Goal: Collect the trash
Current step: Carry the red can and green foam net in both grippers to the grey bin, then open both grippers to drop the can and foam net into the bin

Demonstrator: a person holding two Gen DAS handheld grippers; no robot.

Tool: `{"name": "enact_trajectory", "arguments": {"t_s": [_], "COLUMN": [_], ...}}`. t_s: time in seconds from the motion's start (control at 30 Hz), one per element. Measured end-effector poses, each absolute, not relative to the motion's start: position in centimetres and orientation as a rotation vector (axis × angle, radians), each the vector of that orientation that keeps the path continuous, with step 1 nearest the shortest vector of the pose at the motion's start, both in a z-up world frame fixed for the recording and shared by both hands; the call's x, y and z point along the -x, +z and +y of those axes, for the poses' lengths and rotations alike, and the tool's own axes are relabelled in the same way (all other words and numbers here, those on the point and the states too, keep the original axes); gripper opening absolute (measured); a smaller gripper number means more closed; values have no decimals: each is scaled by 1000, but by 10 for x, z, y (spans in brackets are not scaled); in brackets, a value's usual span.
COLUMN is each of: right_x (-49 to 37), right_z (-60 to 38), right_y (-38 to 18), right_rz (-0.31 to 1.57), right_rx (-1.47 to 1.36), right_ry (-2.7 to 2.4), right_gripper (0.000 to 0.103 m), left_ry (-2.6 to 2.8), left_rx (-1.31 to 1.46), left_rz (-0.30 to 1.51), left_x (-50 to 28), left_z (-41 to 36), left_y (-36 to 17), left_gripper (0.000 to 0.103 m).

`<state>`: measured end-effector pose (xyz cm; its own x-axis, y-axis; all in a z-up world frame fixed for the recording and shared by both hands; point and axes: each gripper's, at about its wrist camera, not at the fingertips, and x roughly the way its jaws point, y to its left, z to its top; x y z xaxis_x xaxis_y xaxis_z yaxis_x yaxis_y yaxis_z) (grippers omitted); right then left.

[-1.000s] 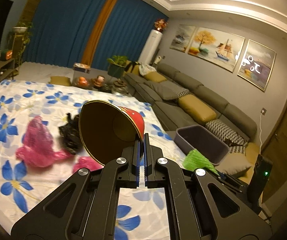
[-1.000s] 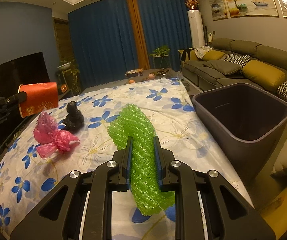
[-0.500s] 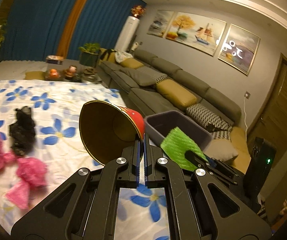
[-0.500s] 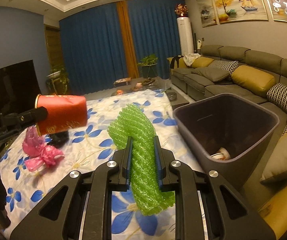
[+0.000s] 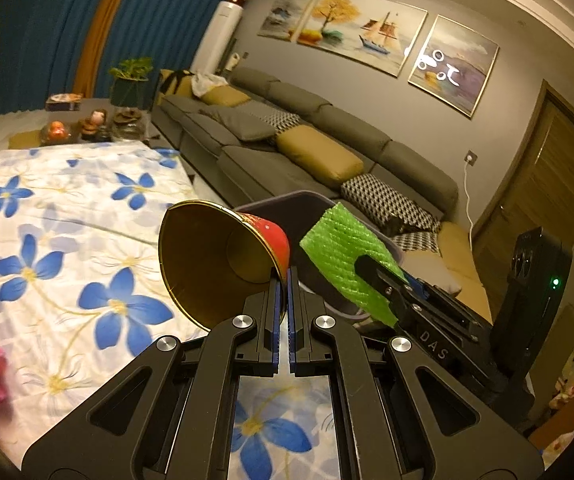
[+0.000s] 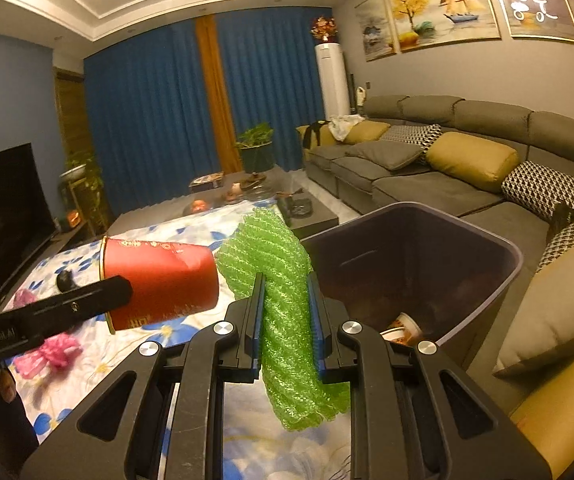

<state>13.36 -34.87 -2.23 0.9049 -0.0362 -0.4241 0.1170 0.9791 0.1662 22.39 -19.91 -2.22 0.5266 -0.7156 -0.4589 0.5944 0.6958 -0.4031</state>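
My left gripper is shut on the rim of a red paper cup with a gold inside, held on its side above the flowered cloth. The cup also shows in the right wrist view. My right gripper is shut on a green foam net, seen too in the left wrist view. A dark grey trash bin stands just right of both, with a used cup at its bottom. Cup and net sit close together near the bin's left rim.
A pink plastic bag and a black crumpled bag lie on the flowered cloth. A grey sofa with cushions runs along the right. A TV stands at the left, a low table beyond.
Both grippers have moved right toward the trash bin with their loads. The bin now looms larger, and the cup and net have come close together. The bags have slid off to the left.
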Motion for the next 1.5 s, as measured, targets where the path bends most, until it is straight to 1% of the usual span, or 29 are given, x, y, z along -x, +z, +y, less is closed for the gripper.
{"name": "enact_trajectory", "arguments": {"t_s": [0.67,1.03,1.27,1.5], "right_x": [-164,-173,-175,-179], "right_z": [-390,-406,-410,-413], "right_y": [-46,-54,-56,-59], "right_rz": [498,522,531,535], "right_rx": [-242,-258,-262,-264], "right_ry": [-219,-260,-269,-275], "right_gripper": [20,22,25,25], "left_ry": [-875,-920,-933,-934], "left_rx": [139,122,114,106], "left_rz": [714,740,754,766], "left_x": [-265,-273,-277,-276], "left_z": [-284,-307,-313,-315], "left_y": [-46,-57,-62,-66], "left_gripper": [2,2,2,3]}}
